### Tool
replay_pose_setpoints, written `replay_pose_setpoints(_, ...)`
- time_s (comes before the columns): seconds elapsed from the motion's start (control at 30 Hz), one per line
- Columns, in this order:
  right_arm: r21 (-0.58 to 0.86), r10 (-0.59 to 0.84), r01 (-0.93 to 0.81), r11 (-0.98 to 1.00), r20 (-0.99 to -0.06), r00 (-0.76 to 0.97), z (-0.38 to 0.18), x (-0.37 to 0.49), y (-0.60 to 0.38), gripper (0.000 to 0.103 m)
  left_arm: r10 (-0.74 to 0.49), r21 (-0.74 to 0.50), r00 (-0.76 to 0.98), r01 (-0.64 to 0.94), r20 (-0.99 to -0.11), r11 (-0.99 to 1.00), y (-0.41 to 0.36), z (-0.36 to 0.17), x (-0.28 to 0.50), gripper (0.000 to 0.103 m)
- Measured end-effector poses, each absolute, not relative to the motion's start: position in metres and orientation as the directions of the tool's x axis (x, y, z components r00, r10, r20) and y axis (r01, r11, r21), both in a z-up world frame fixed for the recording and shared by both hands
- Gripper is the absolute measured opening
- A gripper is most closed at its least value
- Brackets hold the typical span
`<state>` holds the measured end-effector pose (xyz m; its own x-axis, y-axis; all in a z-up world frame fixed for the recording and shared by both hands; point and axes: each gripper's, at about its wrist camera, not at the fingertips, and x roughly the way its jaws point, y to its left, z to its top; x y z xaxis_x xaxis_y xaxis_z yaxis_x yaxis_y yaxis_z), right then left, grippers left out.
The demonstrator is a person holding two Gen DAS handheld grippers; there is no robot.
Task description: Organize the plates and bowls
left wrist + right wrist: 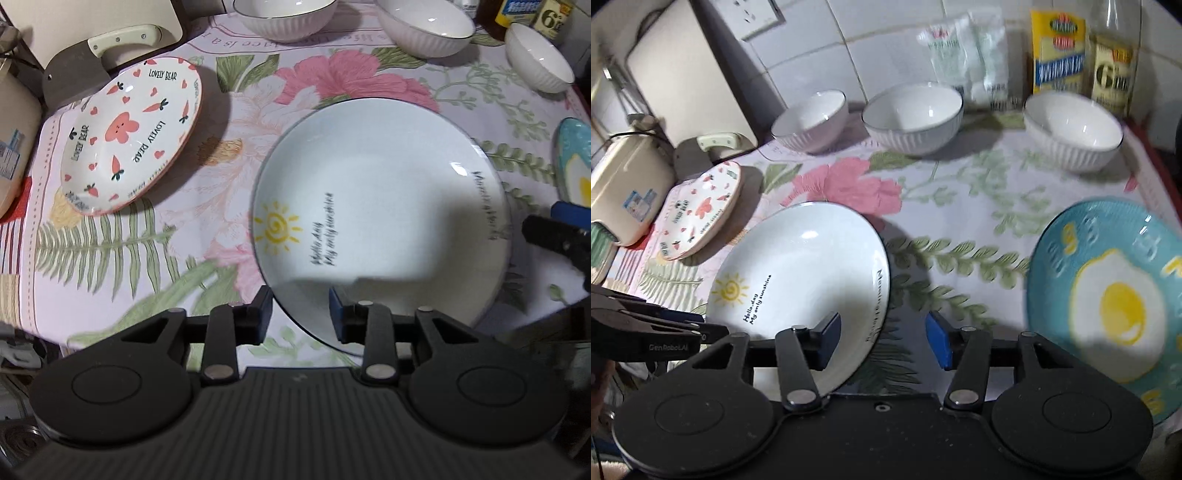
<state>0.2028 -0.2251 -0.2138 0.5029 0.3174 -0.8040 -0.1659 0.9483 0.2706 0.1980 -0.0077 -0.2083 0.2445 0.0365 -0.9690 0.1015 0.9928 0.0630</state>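
A floral-printed cloth covers the worktop [960,206]. On it, near its middle, lies the large white ceramic plate with a yellow sun drawing [380,221], largest of the dishes. To its right rests a turquoise plate painted with a fried egg [1108,295]; to its left, well apart, a pink-rimmed plate patterned with bears and carrots [129,136] is tilted up on something behind it. Three white ribbed bowls [912,114] stand in a row along the tiled wall. The left gripper [300,314] has its fingers spread apart across the sun plate's near rim. The right gripper [882,339] is likewise spread, its left finger above that plate's right edge, holding nothing.
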Motion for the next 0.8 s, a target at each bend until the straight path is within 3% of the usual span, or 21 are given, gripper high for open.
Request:
replay_pose_setpoints(0.1, 0.288, 0.379, -0.249, 0.925, -0.759, 0.530, -0.190, 0.187, -0.244, 0.066, 0.029, 0.051, 0.231, 0.088, -0.973, 0.995, -0.022, -0.192, 0.189, 0.043)
replay_pose_setpoints(0.33, 0.314, 0.437, -0.306, 0.899, -0.700, 0.564, -0.140, 0.156, -0.301, 0.068, 0.015, 0.051, 0.295, 0.114, -0.955, 0.992, -0.068, -0.146, 0.168, 0.049)
replay_pose_setpoints(0.43, 0.324, 0.449, -0.310, 0.894, -0.653, 0.610, -0.118, 0.142, -0.328, 0.074, 0.010, 0.058, 0.342, 0.132, -0.940, 0.990, -0.088, -0.124, 0.164, 0.054)
replay_pose_setpoints(0.8, 0.218, 0.379, -0.311, 0.925, -0.589, 0.714, -0.092, 0.105, -0.399, 0.074, -0.032, 0.054, 0.427, 0.188, -0.904, 0.981, -0.168, -0.087, 0.143, 0.064)
